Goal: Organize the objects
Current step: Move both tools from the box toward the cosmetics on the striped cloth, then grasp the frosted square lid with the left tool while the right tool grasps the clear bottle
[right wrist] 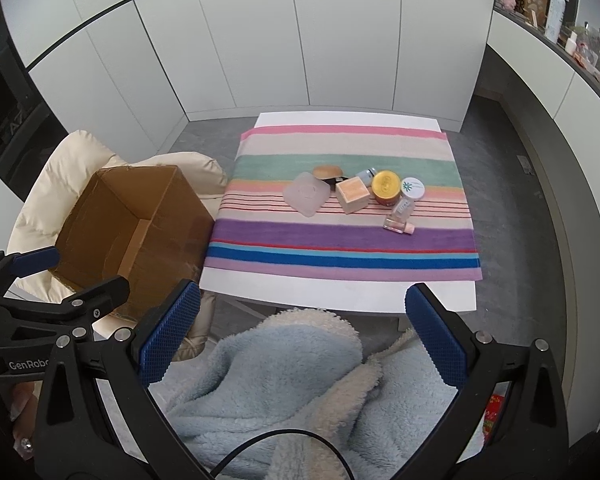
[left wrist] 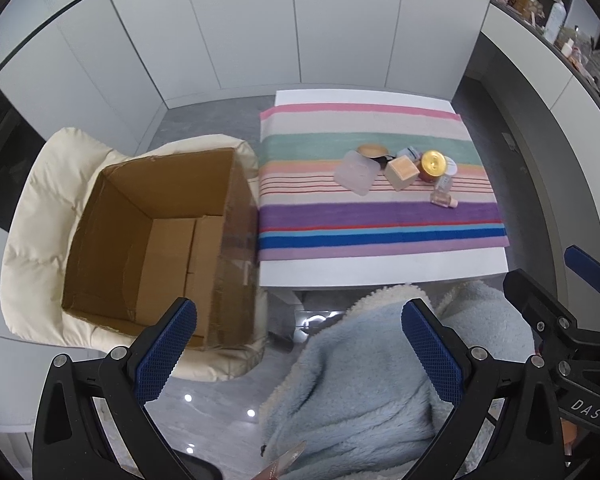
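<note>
Left gripper (left wrist: pixel 298 344) jaws spread, nothing held. Right gripper (right wrist: pixel 302 330) jaws spread too. Cardboard box (left wrist: pixel 160 240) frame left; gold-lid jar (right wrist: pixel 386 186) mid-frame on tabletop (right wrist: pixel 340 296).

I'm holding the right gripper (right wrist: pixel 302 340) wide apart, facing toiletries (right wrist: pixel 356 192) clustering on the striped cloth (right wrist: pixel 340 248), cardboard box (right wrist: pixel 136 224) sitting left.

Even, cool indoor light fills both wrist views, bright on the white cabinet doors (left wrist: pixel 260 20) and the white table (right wrist: pixel 340 300), with only soft shadows beneath the table edge. Small ceiling-light reflections glint on the glossy grey floor (left wrist: pixel 220 412) in the left view. Fisheye distortion bows the wall lines and darkens the corners into a black vignette. The centre is sharp; the shelf clutter (right wrist: pixel 556 12) at the rim smears.
</note>
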`<state>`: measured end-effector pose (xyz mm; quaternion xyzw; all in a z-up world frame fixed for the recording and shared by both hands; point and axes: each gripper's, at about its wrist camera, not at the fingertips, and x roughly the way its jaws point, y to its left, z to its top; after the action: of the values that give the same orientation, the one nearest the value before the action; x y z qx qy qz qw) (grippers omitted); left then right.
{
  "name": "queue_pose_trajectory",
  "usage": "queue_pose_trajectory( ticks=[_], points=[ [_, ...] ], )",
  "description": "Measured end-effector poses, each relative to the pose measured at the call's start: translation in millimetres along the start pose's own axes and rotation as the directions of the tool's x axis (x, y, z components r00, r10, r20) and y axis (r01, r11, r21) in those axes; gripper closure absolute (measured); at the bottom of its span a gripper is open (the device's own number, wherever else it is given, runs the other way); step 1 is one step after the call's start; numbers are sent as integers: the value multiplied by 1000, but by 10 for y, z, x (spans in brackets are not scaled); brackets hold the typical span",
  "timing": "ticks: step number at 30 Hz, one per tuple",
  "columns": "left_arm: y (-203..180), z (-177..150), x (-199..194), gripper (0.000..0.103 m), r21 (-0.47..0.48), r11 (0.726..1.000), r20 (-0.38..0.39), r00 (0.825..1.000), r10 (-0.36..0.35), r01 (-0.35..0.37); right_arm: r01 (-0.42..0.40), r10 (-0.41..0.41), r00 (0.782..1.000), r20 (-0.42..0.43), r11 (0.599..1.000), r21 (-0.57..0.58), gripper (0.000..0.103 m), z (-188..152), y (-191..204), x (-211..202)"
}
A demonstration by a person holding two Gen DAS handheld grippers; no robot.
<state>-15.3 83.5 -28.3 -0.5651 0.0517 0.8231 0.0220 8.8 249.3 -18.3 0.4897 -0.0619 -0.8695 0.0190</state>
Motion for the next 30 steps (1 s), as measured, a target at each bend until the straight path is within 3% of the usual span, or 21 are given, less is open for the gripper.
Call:
queue_pose_trajectory(
  ticks=[17,25,30],
  points=[
    [-974,225,281,0,96,995,-3,999,-33,33,2,-1,1000,-3,994,108,0,-52,-993,56],
    [-1250,352,412,0,140,990,57,998,-7,-1,12,-11,1000,-6,991,135,0,-55,-1328,156],
    [-1329,443,486,0,104,994,114,992,-57,45,10,-10,1000,-4,990,143,0,-63,-1466,244]
  ],
)
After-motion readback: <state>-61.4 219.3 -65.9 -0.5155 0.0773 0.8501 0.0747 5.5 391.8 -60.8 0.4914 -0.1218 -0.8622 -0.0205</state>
